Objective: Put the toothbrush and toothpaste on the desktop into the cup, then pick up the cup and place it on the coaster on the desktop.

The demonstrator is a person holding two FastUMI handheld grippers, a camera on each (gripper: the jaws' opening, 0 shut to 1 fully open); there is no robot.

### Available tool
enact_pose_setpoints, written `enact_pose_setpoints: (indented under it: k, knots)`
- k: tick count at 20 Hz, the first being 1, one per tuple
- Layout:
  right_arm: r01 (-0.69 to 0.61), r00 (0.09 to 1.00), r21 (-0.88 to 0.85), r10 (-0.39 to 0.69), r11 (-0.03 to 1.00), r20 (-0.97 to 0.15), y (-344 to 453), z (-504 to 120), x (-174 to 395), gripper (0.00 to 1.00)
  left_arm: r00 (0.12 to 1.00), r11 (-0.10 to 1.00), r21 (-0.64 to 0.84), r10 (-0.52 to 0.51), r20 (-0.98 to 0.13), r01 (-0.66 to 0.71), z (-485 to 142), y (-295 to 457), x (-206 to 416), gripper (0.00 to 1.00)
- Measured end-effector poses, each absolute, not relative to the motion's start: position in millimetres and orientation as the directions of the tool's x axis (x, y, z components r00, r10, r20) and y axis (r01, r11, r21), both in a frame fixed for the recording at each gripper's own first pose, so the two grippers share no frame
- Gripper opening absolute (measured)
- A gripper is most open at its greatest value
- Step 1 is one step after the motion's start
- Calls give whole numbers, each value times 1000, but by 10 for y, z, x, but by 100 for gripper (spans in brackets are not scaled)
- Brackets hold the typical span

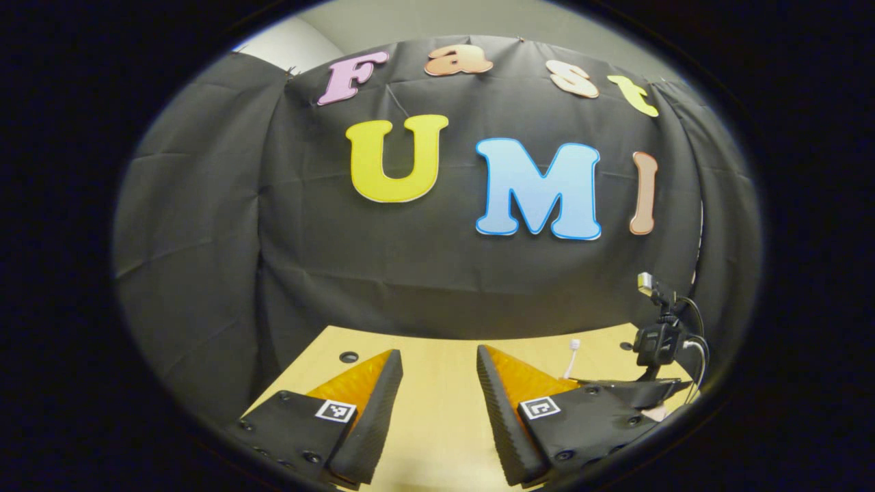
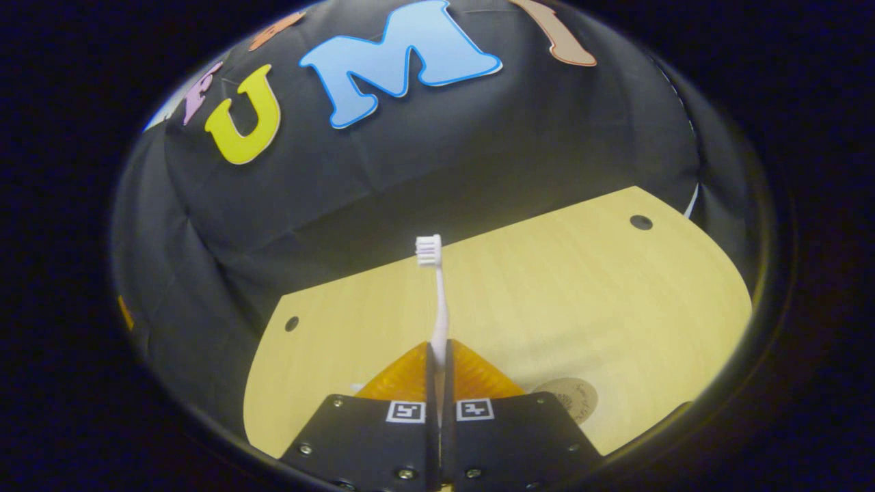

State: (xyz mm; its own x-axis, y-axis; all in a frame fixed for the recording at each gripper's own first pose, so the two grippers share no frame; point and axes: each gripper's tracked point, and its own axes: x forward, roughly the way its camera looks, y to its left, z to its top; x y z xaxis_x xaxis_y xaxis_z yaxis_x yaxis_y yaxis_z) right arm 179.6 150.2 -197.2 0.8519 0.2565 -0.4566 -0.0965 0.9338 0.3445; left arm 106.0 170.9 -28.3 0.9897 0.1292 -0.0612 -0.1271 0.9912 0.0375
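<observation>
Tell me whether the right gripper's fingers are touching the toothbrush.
Touching. In the right gripper view, the right gripper is closed on the toothbrush handle, both fingers pressed against it.

Right gripper (image 2: 438,348) clamped on a white toothbrush (image 2: 437,301), bristle head pointing up and away above the pale wooden desktop (image 2: 581,294), a round coaster (image 2: 571,400) lying just beside the fingers

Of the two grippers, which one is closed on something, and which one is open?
The right gripper is closed on the white toothbrush, whose bristle head points away above the wooden desktop. The left gripper is open, its fingers apart with nothing between them.
</observation>
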Motion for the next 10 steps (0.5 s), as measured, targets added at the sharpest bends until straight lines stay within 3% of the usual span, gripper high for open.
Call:
enact_pose_setpoints:
  k: [5, 6, 7, 8, 10]
  knots:
    - [-112, 893, 287, 223, 952, -392, 1517, -1965, 1659, 3, 990, 992, 45, 120, -77, -117, -339, 1666, 1068, 72]
    - [-111, 896, 265, 212, 958, -391, 1499, -1989, 1610, 6, 990, 992, 47, 119, -77, -115, -349, 1663, 1063, 72]
    - [-115, 895, 240, 205, 964, -397, 1500, -2030, 1561, 17, 990, 992, 48, 117, -78, -114, -346, 1645, 1063, 72]
    - [-141, 889, 225, 223, 964, -401, 1547, -2074, 1505, 11, 990, 993, 46, 115, -80, -111, -358, 1637, 1063, 72]
    - [-153, 886, 193, 221, 969, -408, 1530, -2127, 1386, 23, 990, 993, 41, 111, -86, -108, -390, 1625, 1057, 72]
